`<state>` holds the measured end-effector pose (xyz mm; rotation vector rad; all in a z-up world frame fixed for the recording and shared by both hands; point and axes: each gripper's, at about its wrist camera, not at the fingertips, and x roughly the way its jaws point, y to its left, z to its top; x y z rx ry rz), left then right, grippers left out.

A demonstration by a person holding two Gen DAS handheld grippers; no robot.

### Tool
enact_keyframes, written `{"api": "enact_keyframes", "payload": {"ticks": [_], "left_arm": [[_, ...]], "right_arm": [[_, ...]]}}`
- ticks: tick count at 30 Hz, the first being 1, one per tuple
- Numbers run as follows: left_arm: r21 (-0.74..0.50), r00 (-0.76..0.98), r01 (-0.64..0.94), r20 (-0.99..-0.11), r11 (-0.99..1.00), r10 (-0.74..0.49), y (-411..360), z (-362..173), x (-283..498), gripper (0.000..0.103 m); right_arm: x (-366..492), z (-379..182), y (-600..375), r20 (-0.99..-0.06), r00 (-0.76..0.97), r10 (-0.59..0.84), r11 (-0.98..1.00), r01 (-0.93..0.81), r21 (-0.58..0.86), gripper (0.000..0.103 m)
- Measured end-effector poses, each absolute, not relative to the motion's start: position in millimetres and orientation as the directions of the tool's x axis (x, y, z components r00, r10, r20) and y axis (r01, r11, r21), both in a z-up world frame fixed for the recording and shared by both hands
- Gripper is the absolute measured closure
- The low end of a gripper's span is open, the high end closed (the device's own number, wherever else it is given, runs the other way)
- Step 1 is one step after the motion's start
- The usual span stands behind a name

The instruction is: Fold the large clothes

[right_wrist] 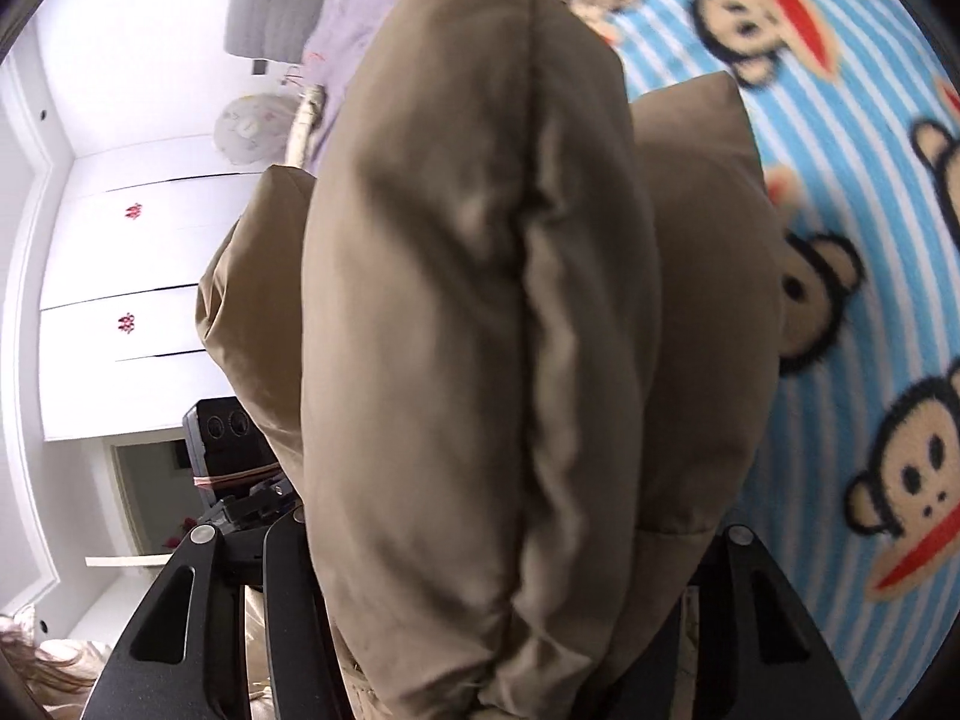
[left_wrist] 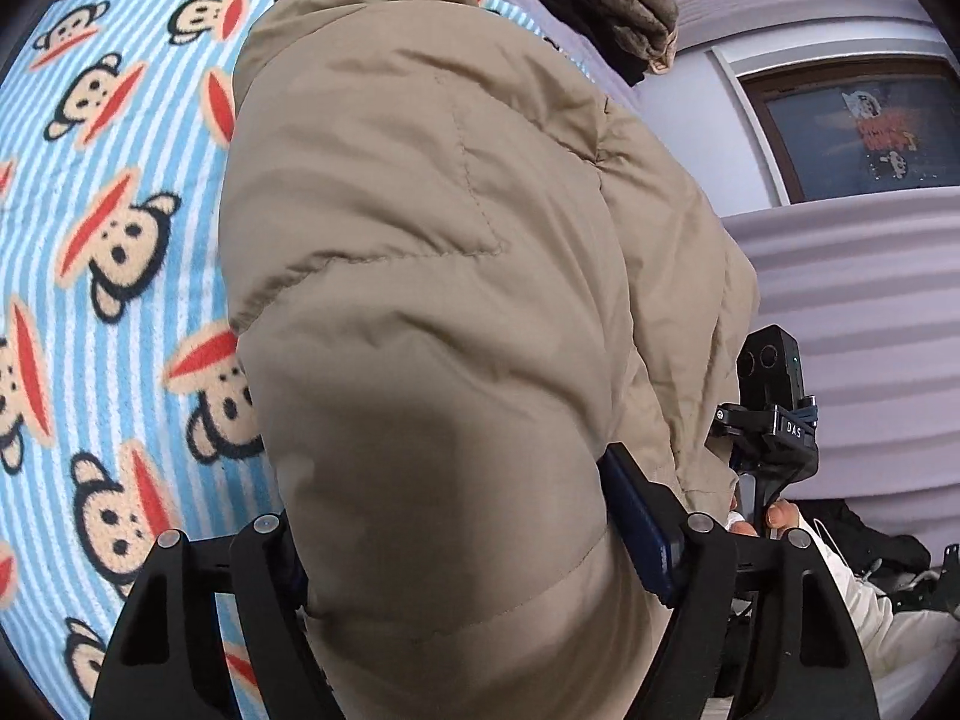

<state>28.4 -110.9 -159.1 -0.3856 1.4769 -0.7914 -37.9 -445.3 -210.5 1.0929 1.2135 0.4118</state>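
Note:
A puffy beige jacket [left_wrist: 420, 252] fills the middle of the left wrist view, lifted in a bundle over the monkey-print blanket [left_wrist: 108, 228]. My left gripper [left_wrist: 450, 498] is shut on its lower part, and the blue pad of the right finger [left_wrist: 636, 528] presses into the fabric. The same jacket [right_wrist: 480, 312] bulges between the black fingers of my right gripper [right_wrist: 510, 528], which is shut on a thick fold. Each gripper shows in the other's view, the right one [left_wrist: 774, 426] with a hand under it, the left one [right_wrist: 234, 456] at the jacket's left edge.
The blue-striped blanket [right_wrist: 870, 240] covers the bed under the jacket. A pile of dark and striped clothes [left_wrist: 606, 6] lies on the purple sheet at the back. A window [left_wrist: 858, 132] is on the right, and white wardrobe doors [right_wrist: 120, 252] are on the other side.

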Motion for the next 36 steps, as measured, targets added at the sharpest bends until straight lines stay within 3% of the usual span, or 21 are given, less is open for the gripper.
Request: {"api": "enact_keyframes", "payload": {"ticks": [7,13,18,20,24,26,28,30,32,34,35,36], "left_arm": [[-0.626,-0.007,0.291,-0.757,0.723,-0.653,-50.4,-126.7,92.4,0.024],[-0.537,0.058,0.253,-0.822,0.805,-0.566,13.2,-148.2,160.0,0.024],[-0.526,-0.001,0.111,-0.848,0.843,-0.53,60.2,-213.6,194.9,0.02],[-0.528,0.02,0.13,-0.845,0.839,-0.535,64.4,-217.0,191.5,0.02],[-0.519,0.039,0.137,-0.848,0.844,-0.528,55.6,-215.4,188.8,0.019],[-0.514,0.046,0.137,-0.85,0.847,-0.524,50.3,-214.4,187.0,0.019],[-0.499,0.056,0.149,-0.857,0.853,-0.512,55.2,-212.8,178.2,0.019],[-0.484,0.064,0.15,-0.866,0.862,-0.496,46.7,-210.7,177.4,0.019],[-0.462,0.067,0.148,-0.877,0.874,-0.475,45.1,-205.3,176.5,0.018],[-0.415,0.076,0.161,-0.899,0.895,-0.431,40.3,-193.3,177.1,0.019],[-0.386,0.096,0.173,-0.909,0.906,-0.405,39.5,-184.3,177.6,0.019],[-0.357,0.128,0.187,-0.915,0.915,-0.383,39.9,-173.7,178.3,0.019]], "right_arm": [[19.5,-185.3,-373.3,-0.499,0.41,0.763,0.464,0.191,0.865,0.045],[79.7,-218.8,-287.9,-0.484,0.407,0.775,0.443,0.196,0.875,0.045],[110.7,-269.1,-240.6,-0.601,0.327,0.729,0.511,0.322,0.797,0.037],[106.3,-271.3,-238.4,-0.631,0.318,0.707,0.526,0.359,0.771,0.034],[77.3,-227.5,-253.7,-0.756,0.38,0.533,0.657,0.377,0.652,0.034],[55.5,-193.2,-264.4,-0.744,0.474,0.472,0.671,0.354,0.651,0.034],[46.0,-169.5,-264.4,-0.655,0.533,0.535,0.622,0.276,0.732,0.039],[51.1,-165.0,-246.3,-0.603,0.488,0.631,0.589,0.205,0.782,0.039],[68.7,-178.0,-228.3,-0.622,0.403,0.671,0.606,0.185,0.773,0.038],[95.1,-207.1,-216.3,-0.718,0.326,0.615,0.676,0.25,0.693,0.038],[109.1,-221.1,-211.3,-0.723,0.305,0.62,0.665,0.285,0.69,0.038],[108.8,-235.5,-213.9,-0.707,0.298,0.641,0.636,0.31,0.707,0.045]]}}
